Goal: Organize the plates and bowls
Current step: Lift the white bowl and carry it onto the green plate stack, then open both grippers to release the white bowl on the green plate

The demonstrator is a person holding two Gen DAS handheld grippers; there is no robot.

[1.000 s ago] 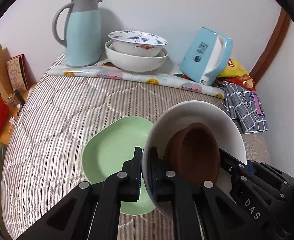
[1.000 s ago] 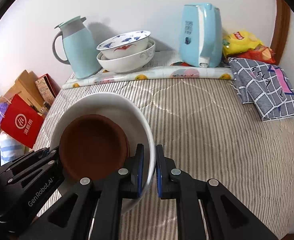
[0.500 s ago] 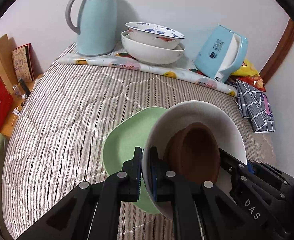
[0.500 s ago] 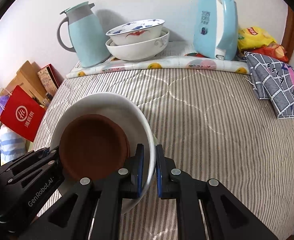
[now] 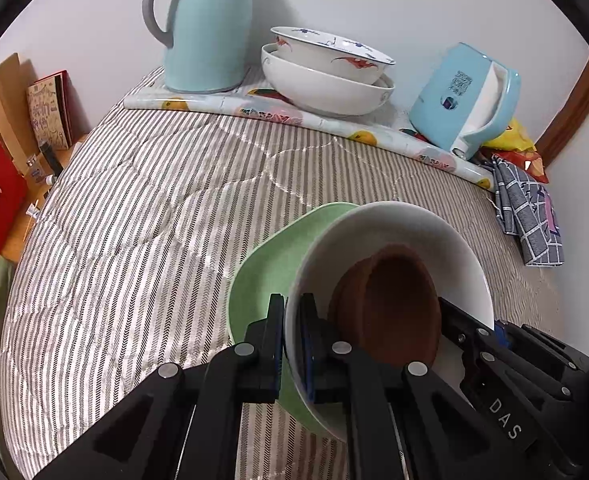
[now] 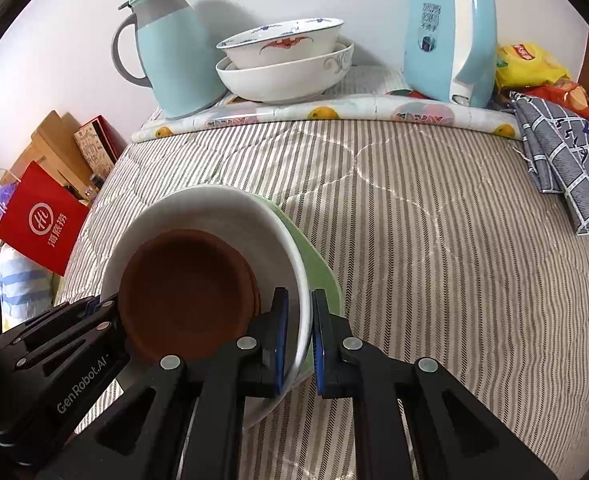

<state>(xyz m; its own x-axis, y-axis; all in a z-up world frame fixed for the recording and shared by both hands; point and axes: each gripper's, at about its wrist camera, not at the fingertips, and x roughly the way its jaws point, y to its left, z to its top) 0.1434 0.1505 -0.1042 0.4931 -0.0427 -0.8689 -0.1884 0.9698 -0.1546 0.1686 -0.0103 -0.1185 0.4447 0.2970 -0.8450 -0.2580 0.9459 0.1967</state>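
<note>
A white bowl [image 5: 398, 232] with a brown bowl [image 5: 394, 304] nested inside is held by both grippers. My left gripper [image 5: 292, 344] is shut on its left rim. My right gripper [image 6: 297, 340] is shut on its right rim [image 6: 294, 264]. The brown bowl [image 6: 186, 296] shows in the right wrist view too. A green plate [image 5: 266, 272] lies on the striped bed cover right under the white bowl; its edge [image 6: 318, 268] peeks out in the right wrist view. Two stacked white bowls [image 5: 326, 76] stand at the back, also seen in the right wrist view [image 6: 286, 64].
A light blue thermos jug [image 5: 206, 24] stands back left and a blue kettle [image 5: 466, 100] back right, on a fruit-print mat [image 5: 294, 116]. A checked cloth [image 6: 566, 160] and snack bags [image 6: 530, 68] lie at the right. A red bag [image 6: 42, 224] and boxes sit beyond the left edge.
Both grippers have carried the white bowl forward toward the back of the bed and over the green plate, which now lies mostly hidden under it. Both grips are unchanged.
</note>
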